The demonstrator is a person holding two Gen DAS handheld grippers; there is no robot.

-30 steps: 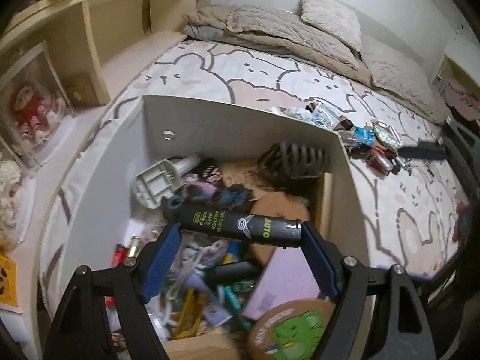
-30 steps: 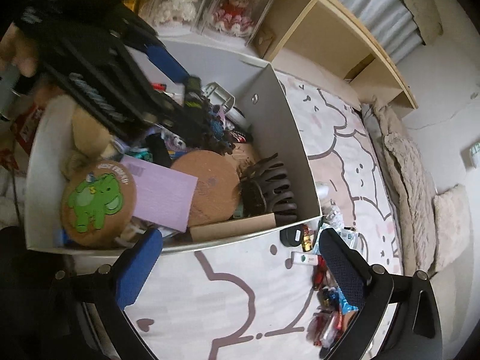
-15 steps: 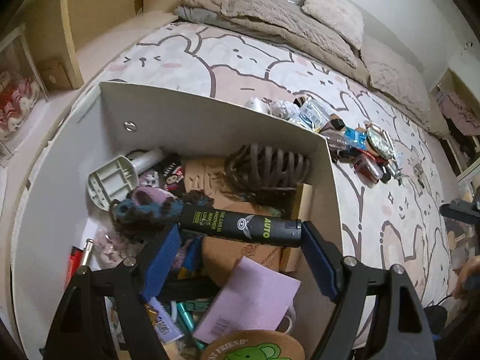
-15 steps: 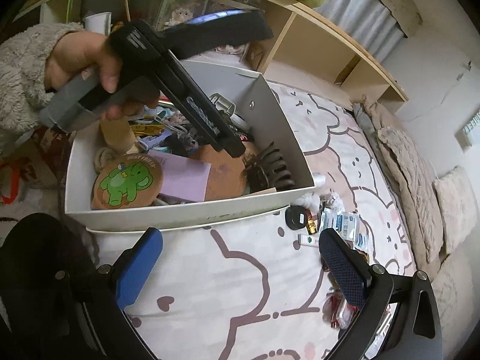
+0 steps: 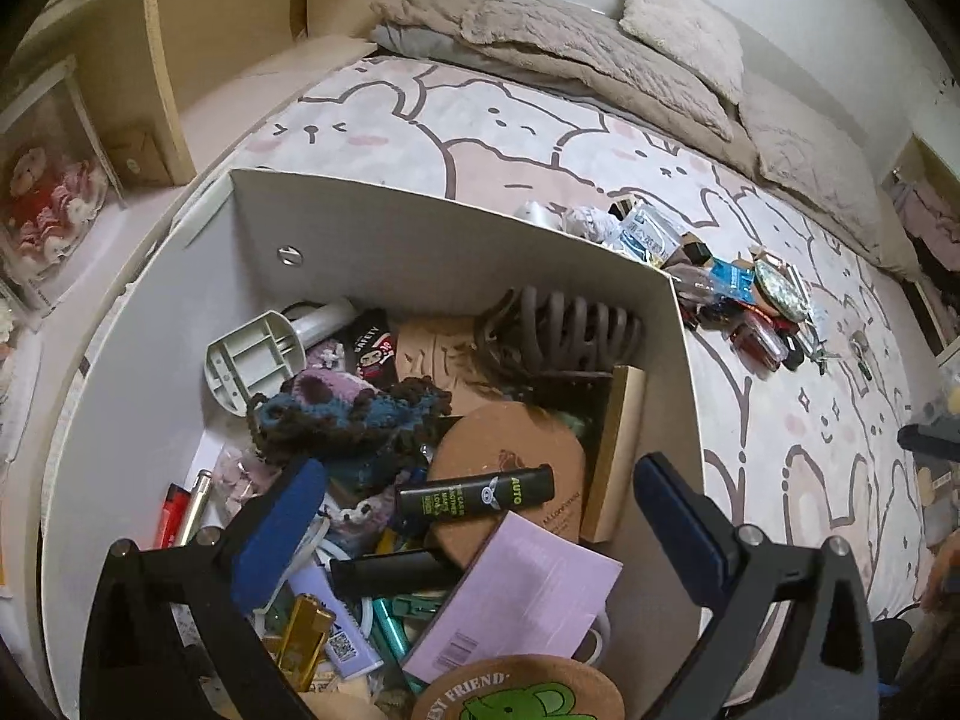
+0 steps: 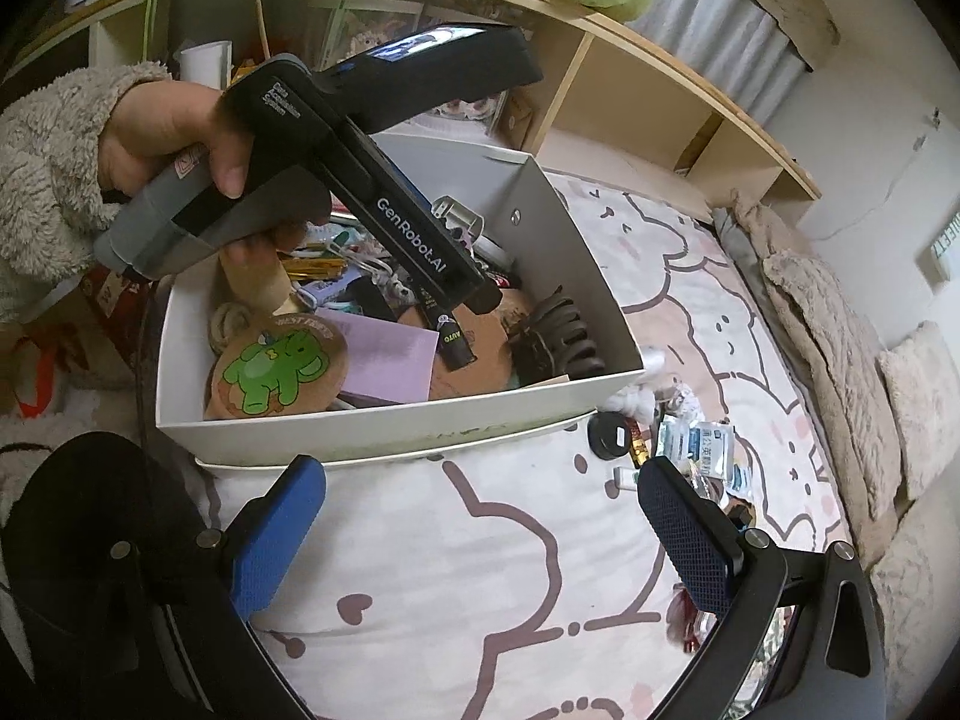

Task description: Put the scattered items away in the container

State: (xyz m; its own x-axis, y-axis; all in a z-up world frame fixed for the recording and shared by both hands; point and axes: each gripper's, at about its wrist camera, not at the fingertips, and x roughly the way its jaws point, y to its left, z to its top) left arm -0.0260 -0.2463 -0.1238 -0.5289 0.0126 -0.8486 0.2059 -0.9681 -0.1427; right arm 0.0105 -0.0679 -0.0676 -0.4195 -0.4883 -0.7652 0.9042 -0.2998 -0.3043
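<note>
The white box (image 5: 138, 420) on the bed is full of small items. A black tube marked AUTO (image 5: 476, 499) lies loose on a round cork coaster (image 5: 510, 444) inside it. My left gripper (image 5: 474, 531) hangs open and empty just above the box; it also shows from the side in the right wrist view (image 6: 480, 294). A pile of scattered items (image 5: 744, 306) lies on the bedsheet right of the box, also seen in the right wrist view (image 6: 678, 444). My right gripper (image 6: 480, 531) is open and empty over the bedsheet in front of the box (image 6: 384, 426).
A brown hair claw (image 5: 570, 330), a purple card (image 5: 522, 600) and a green-elephant coaster (image 5: 522, 696) lie in the box. A wooden shelf unit (image 5: 180, 60) runs along the left. Pillows and a blanket (image 5: 600, 42) lie at the far end of the bed.
My left gripper has opened and let the black tube drop onto the cork coaster in the box. My right gripper has pulled back from the box.
</note>
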